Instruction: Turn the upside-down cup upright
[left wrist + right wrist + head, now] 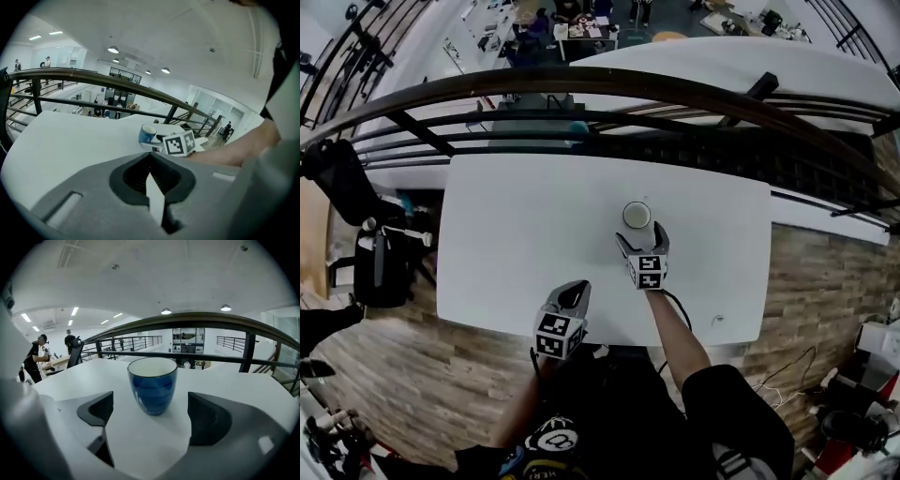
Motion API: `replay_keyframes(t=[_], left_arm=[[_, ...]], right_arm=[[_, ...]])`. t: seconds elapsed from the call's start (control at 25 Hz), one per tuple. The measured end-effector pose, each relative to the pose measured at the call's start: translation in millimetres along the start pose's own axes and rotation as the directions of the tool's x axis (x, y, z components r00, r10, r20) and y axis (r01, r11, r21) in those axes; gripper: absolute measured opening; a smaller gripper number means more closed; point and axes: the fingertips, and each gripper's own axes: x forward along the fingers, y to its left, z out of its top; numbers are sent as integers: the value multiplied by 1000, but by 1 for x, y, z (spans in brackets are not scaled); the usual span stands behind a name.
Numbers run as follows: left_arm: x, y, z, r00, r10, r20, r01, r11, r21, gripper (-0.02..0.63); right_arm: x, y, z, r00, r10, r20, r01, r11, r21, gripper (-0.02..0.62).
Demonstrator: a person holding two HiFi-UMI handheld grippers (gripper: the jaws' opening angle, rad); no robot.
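Note:
A blue cup [637, 216] with a white inside stands upright, mouth up, on the white table [516, 234]. My right gripper [641, 236] is open just behind the cup, one jaw on each side of its near edge. In the right gripper view the cup [152, 385] stands a little beyond my right gripper [152, 416], whose dark pads [101, 408] do not touch it. My left gripper [574, 295] is shut and empty near the table's front edge. The left gripper view shows my left gripper [151, 174] closed, with the cup [147, 133] and the right gripper's marker cube [178, 143] ahead.
A dark curved railing [581, 89] runs along the table's far side, with a lower floor beyond it. A black chair [380, 267] stands off the table's left end. A small mark or object [718, 320] lies at the table's near right.

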Motion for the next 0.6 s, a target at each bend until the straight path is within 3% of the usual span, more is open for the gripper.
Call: replay_keyframes(t=[0.16,0.36,0.6], left_arm=[[1,21,-10,999,30,-36,-30,1000,0,5],[7,34,-7,998,32,-57,-32,999,9,5],[16,19,0,996,13,-86,-9,999,49,5]], right_arm=[[38,-7,7,1000,-30,5,30,999,15,491],[50,3,-6,999,-2,-42,-1,998,-58,475],[50,-8,0,999,-47,-26,46,998,-45,448]])
